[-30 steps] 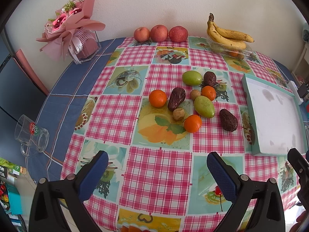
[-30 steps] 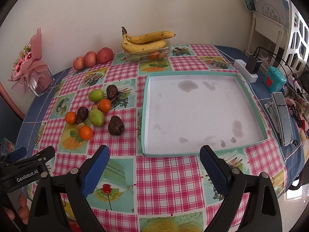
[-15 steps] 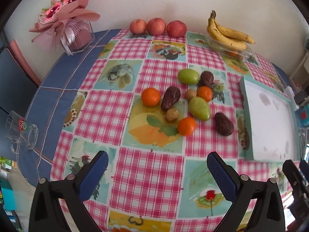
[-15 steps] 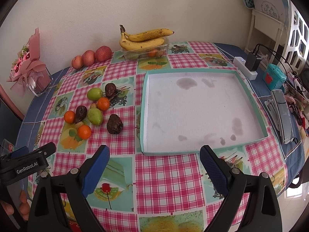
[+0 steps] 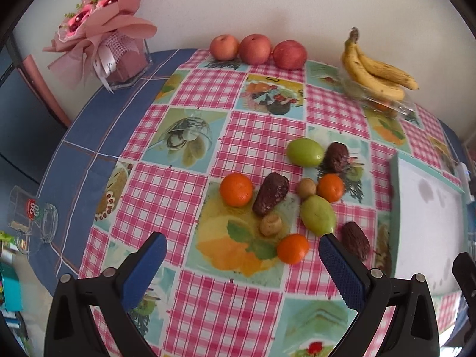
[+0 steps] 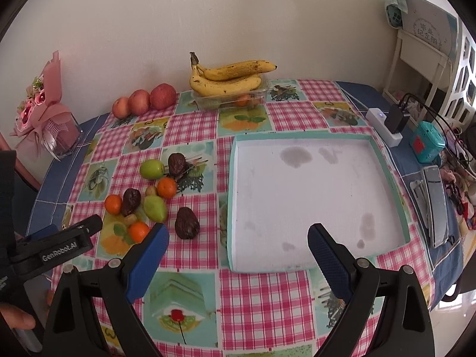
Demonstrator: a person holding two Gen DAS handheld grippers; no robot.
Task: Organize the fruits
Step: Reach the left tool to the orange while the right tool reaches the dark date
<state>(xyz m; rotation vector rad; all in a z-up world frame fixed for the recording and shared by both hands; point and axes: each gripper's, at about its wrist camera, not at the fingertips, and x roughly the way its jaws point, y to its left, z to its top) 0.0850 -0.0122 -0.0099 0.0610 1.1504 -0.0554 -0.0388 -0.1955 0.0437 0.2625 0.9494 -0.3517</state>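
A cluster of loose fruit lies mid-table: three oranges [image 5: 236,189], two green mangoes [image 5: 317,214], three dark avocados [image 5: 271,194] and two small brown fruits [image 5: 270,225]. The same cluster shows in the right wrist view [image 6: 153,207]. A white tray with a teal rim [image 6: 300,136] sits to its right, empty. My left gripper [image 5: 242,269] is open and empty, just short of the cluster. My right gripper [image 6: 238,257] is open and empty, over the tray's near edge.
Three apples [image 5: 255,49] and bananas on a clear box [image 5: 376,74] stand by the wall. A bouquet in a glass vase [image 5: 119,50] is at the back left, a glass mug [image 5: 32,217] at the left edge. A power strip [image 6: 383,125] and remotes [image 6: 435,202] lie right of the tray.
My left gripper has moved forward and closer to the fruit cluster. My right gripper has edged slightly forward toward the tray. Both stay open.
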